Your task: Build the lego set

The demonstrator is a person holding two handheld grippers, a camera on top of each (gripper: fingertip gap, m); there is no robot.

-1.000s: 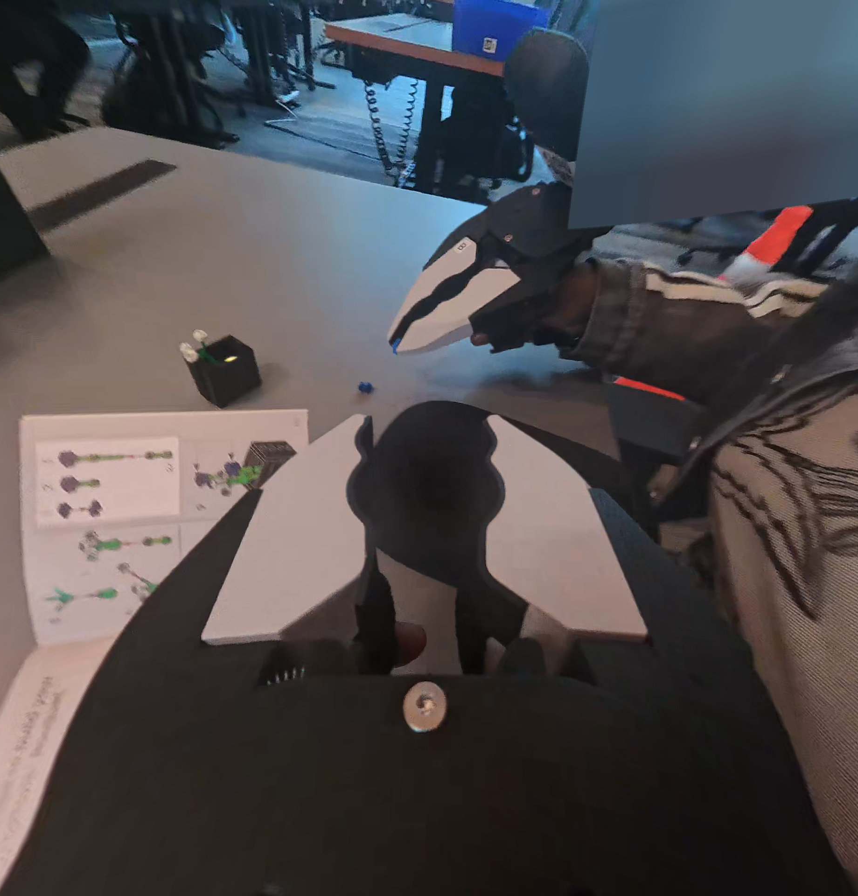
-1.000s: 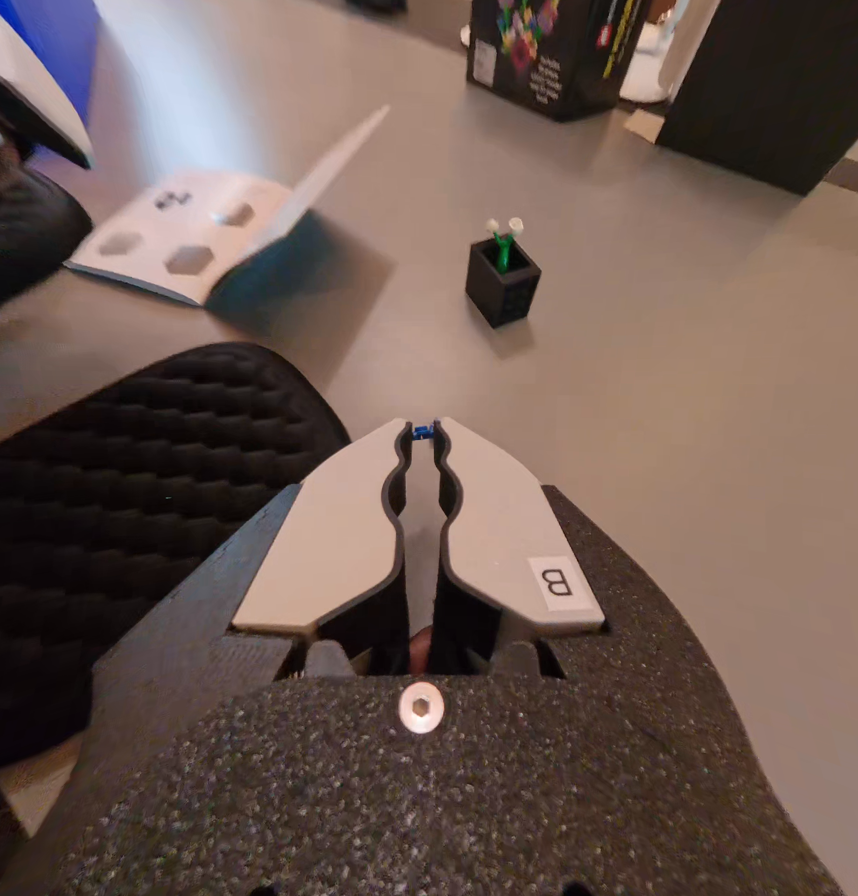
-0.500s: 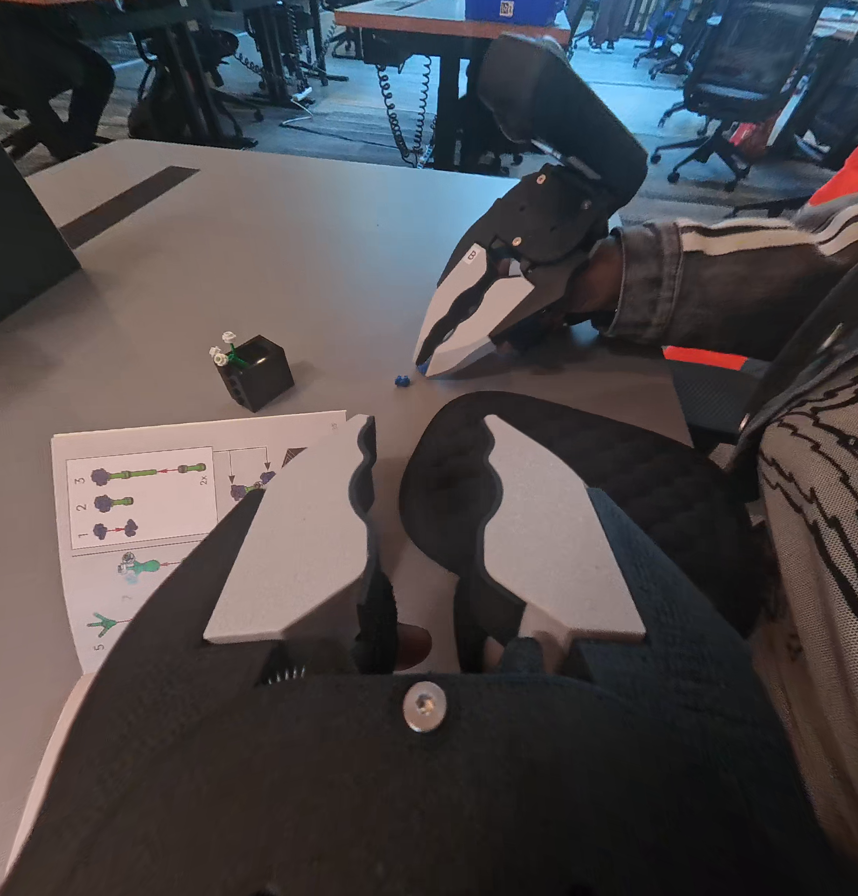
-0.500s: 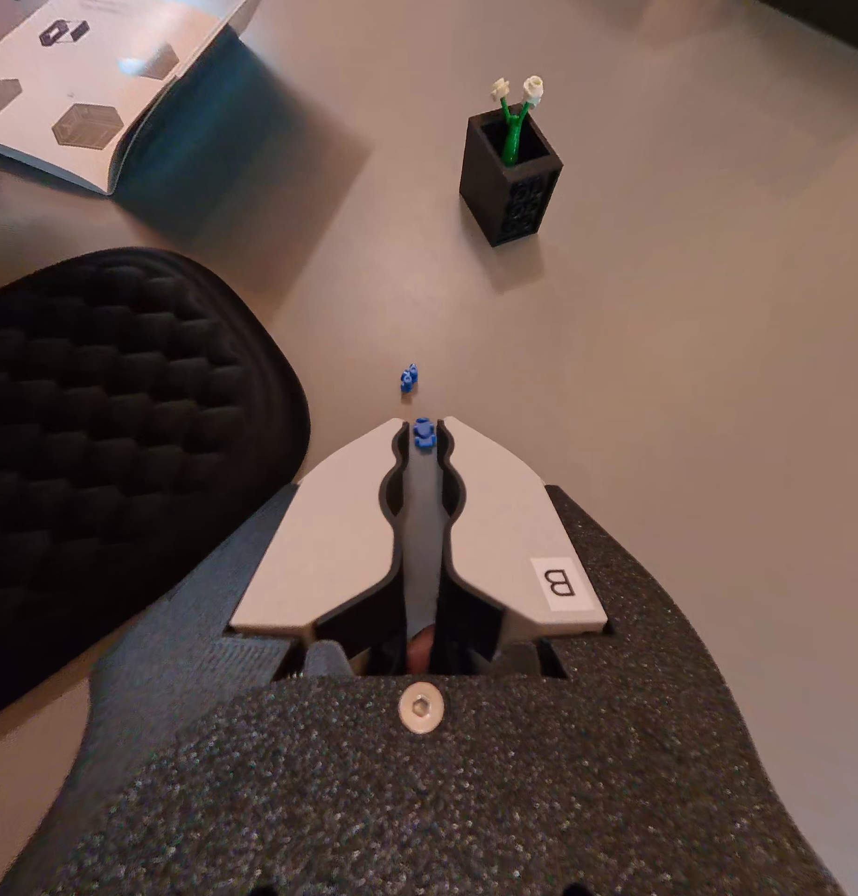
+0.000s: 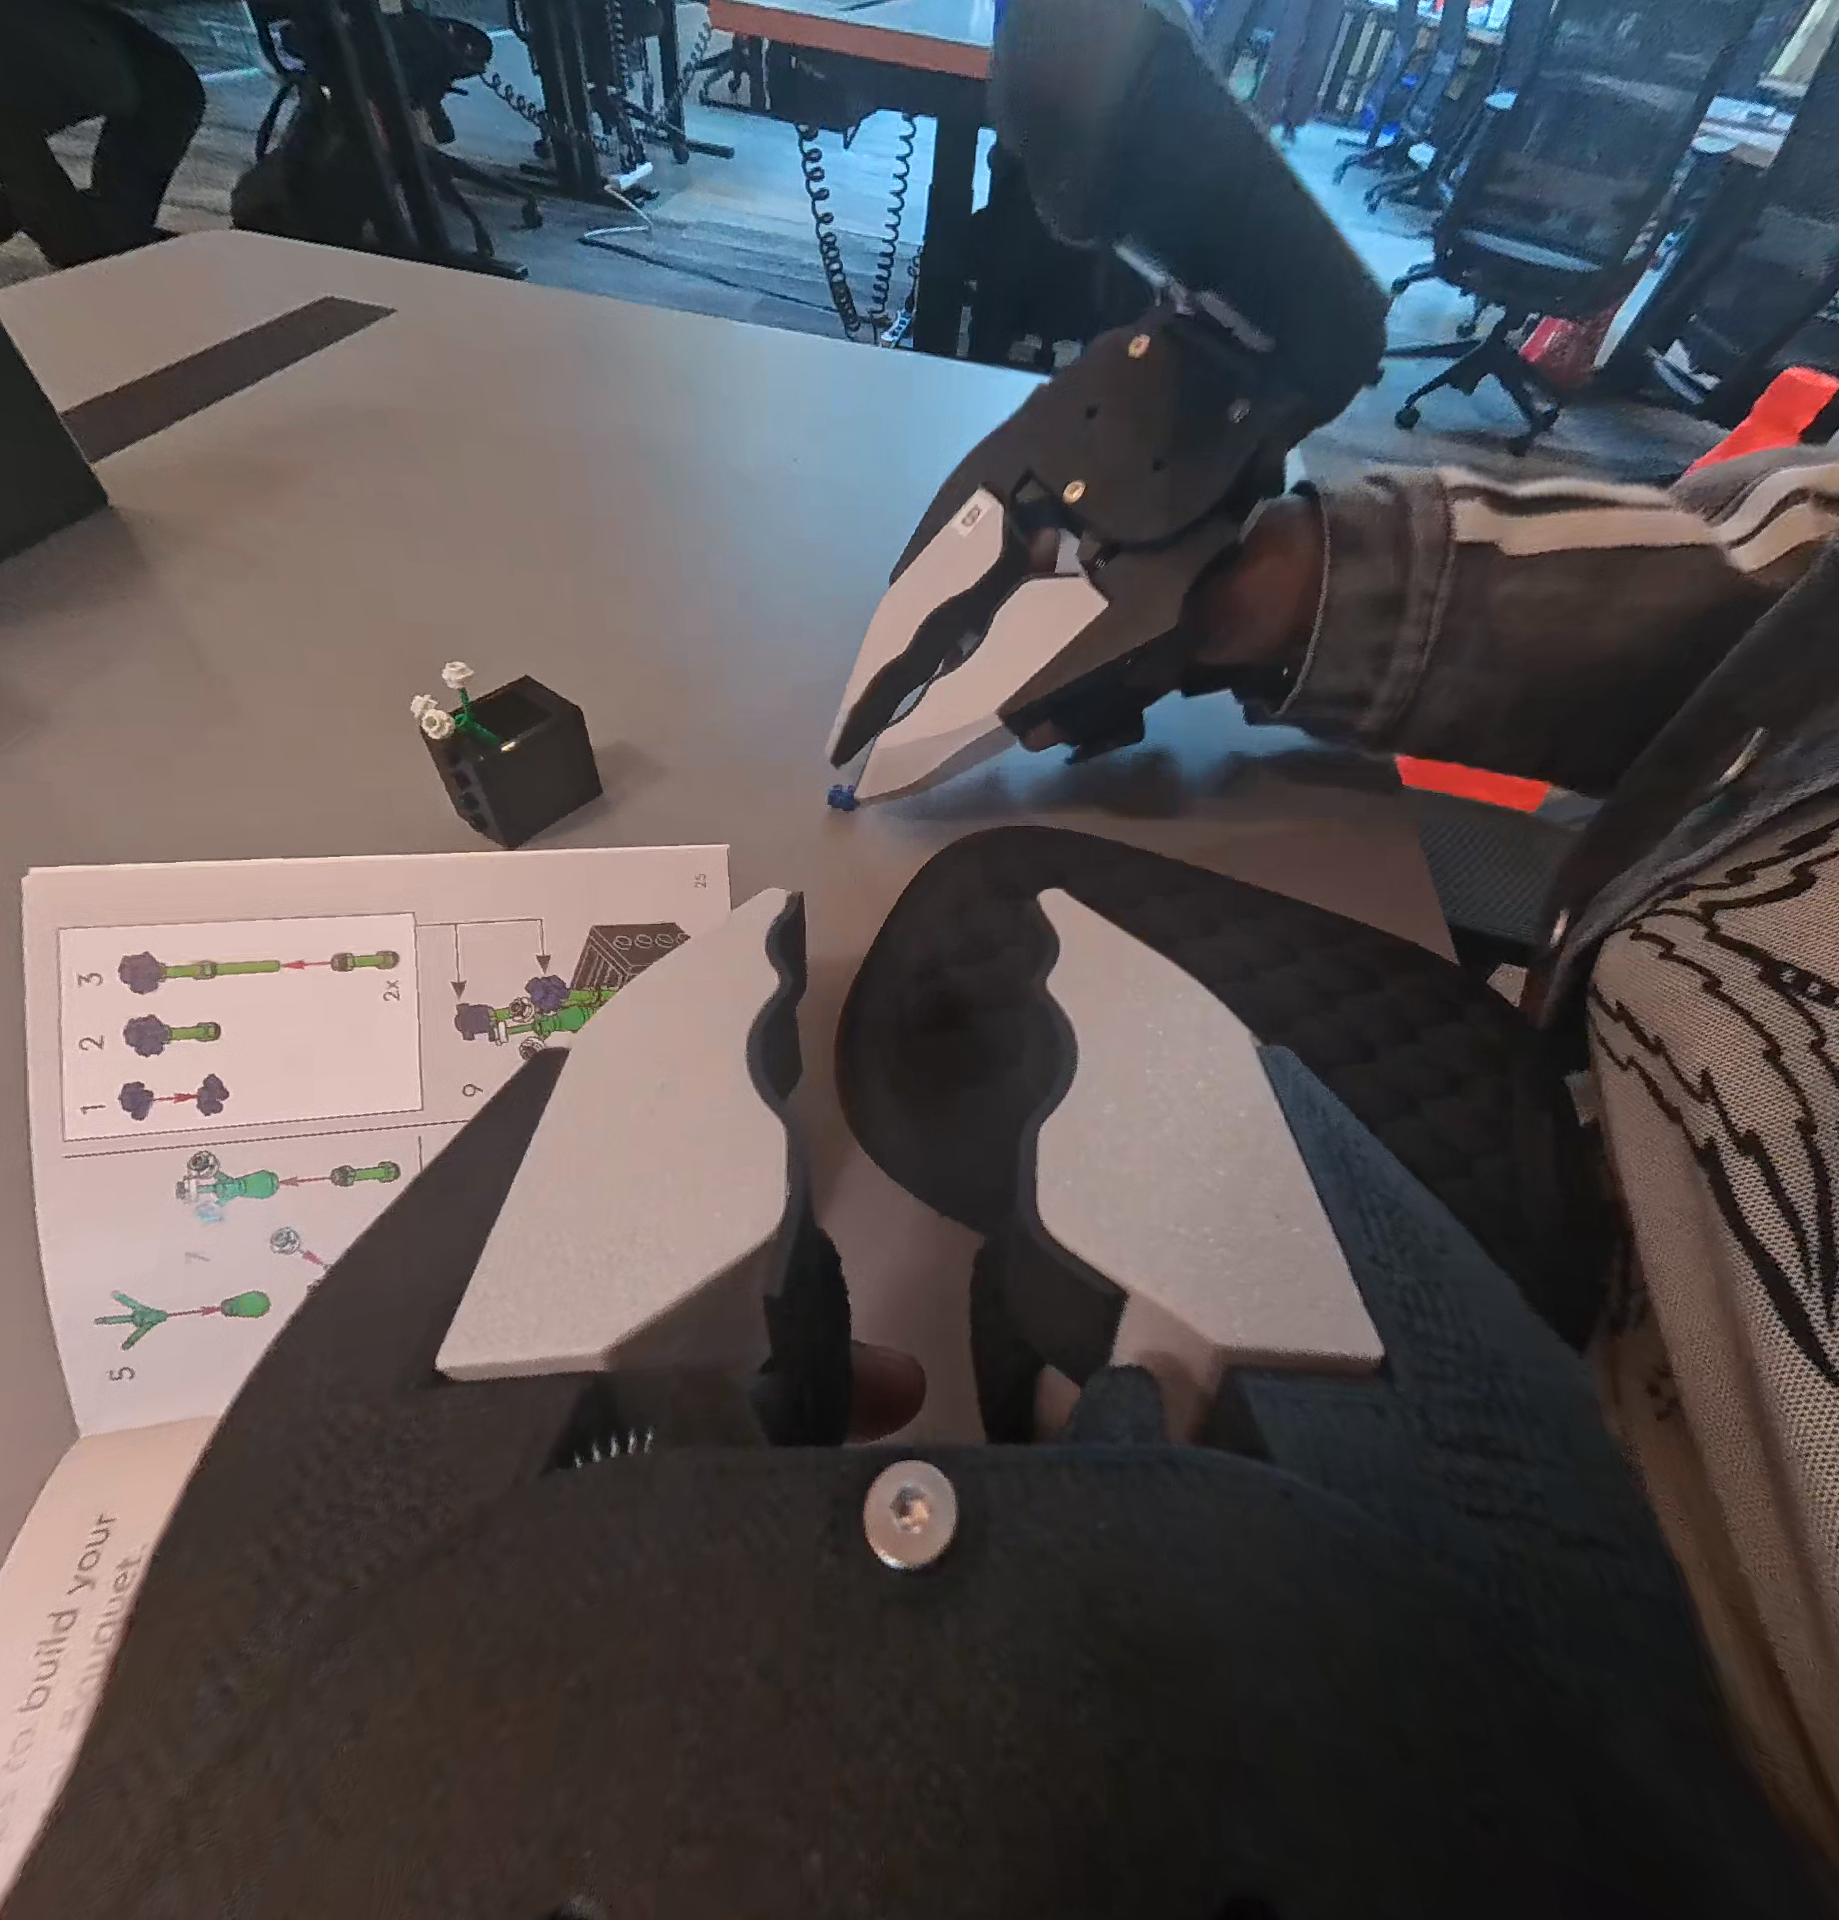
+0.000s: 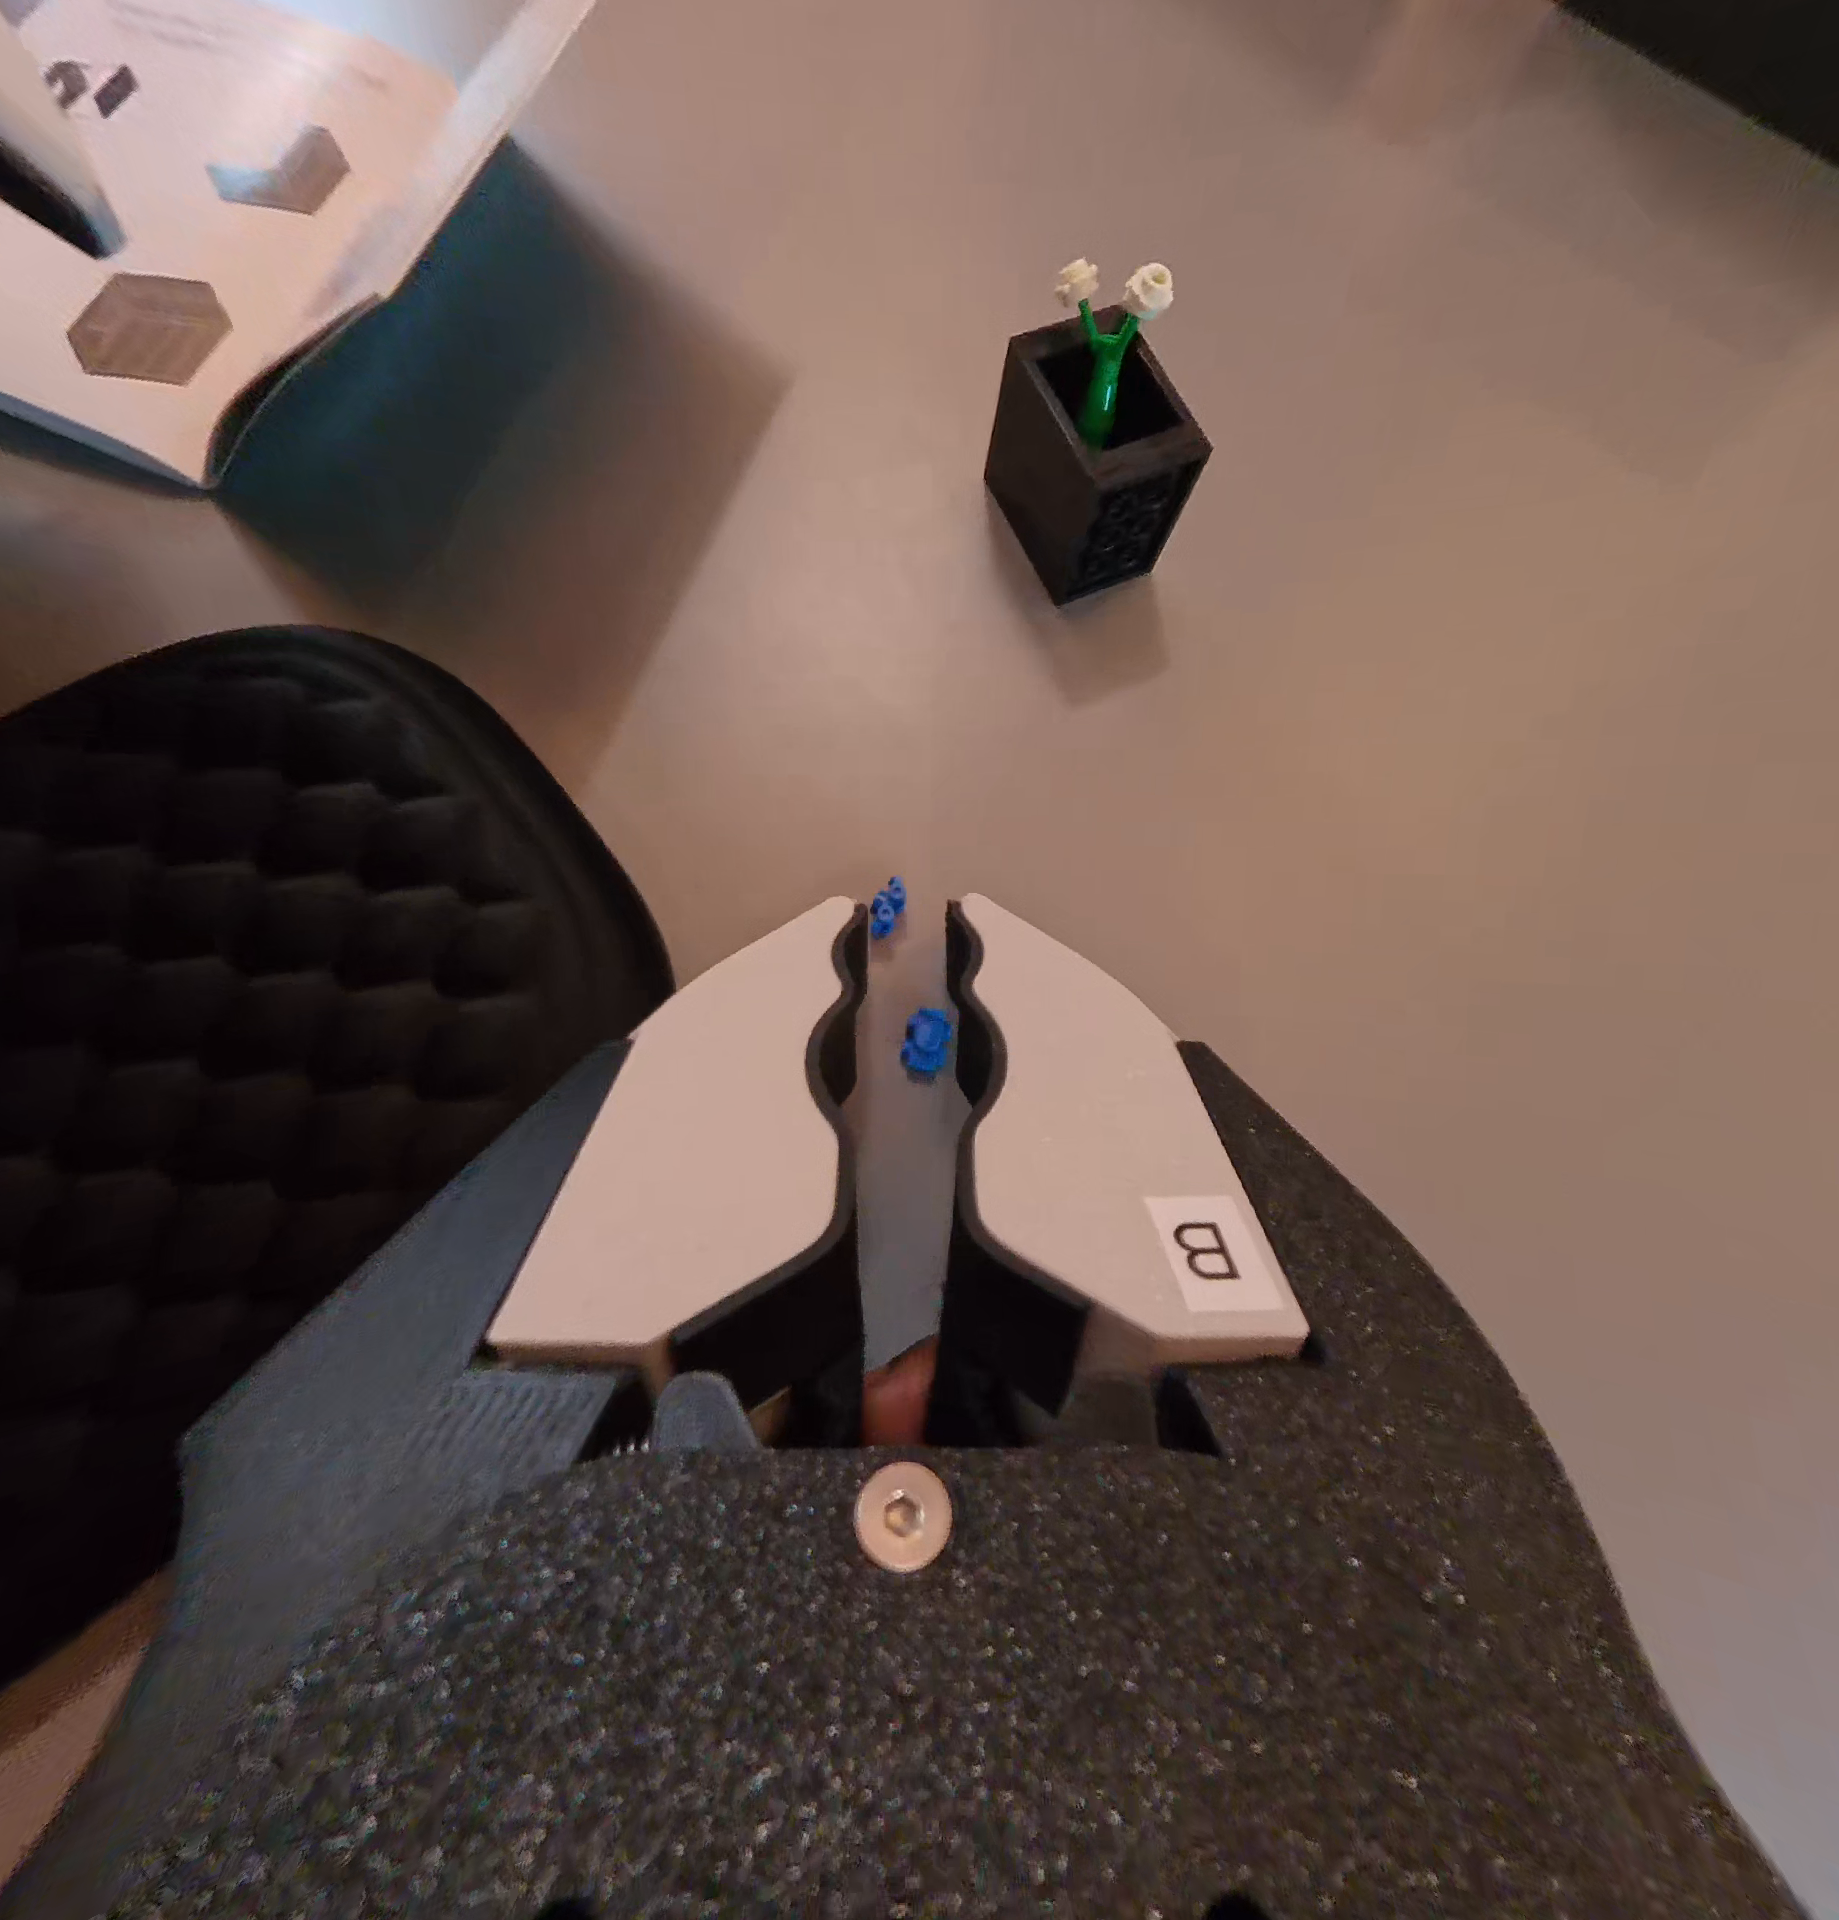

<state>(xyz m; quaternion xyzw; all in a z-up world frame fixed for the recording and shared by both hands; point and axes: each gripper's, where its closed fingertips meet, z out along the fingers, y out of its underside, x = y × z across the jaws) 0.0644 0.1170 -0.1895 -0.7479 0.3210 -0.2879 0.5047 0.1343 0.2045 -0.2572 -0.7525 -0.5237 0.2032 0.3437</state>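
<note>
Right gripper (image 6: 902, 906) tipped steeply down at the grey tabletop (image 6: 1414, 935), jaws parted by a narrow gap and holding nothing. Two small blue lego pieces lie on the tabletop: the nearer blue piece (image 6: 926, 1040) sits inside the gap between the two fingers, close to the right-hand one, and the farther blue piece (image 6: 887, 904) lies just past the tips, beside the left-hand finger. From the left wrist view only one blue speck (image 5: 841, 797) shows at the tips of the right gripper (image 5: 855, 774). The left gripper (image 5: 920, 914) hangs above the open instruction booklet (image 5: 240, 1018) and a black padded case (image 5: 1414, 1039), jaws wide apart and empty.

The step in hand appears to be the pick-up of a blue flower piece for the bouquet. The next move calls for centring the jaws on one piece and closing gently, since so small a part could squirt out sideways or be nudged against its neighbour.

The black lego vase (image 6: 1100, 457) stands upright well beyond the pieces, long axis vertical, mouth upward, with a forked green stem (image 6: 1102, 364) carrying two white flowers leaning out of it. The blue pieces are too small and compact to assign a long axis.
</note>
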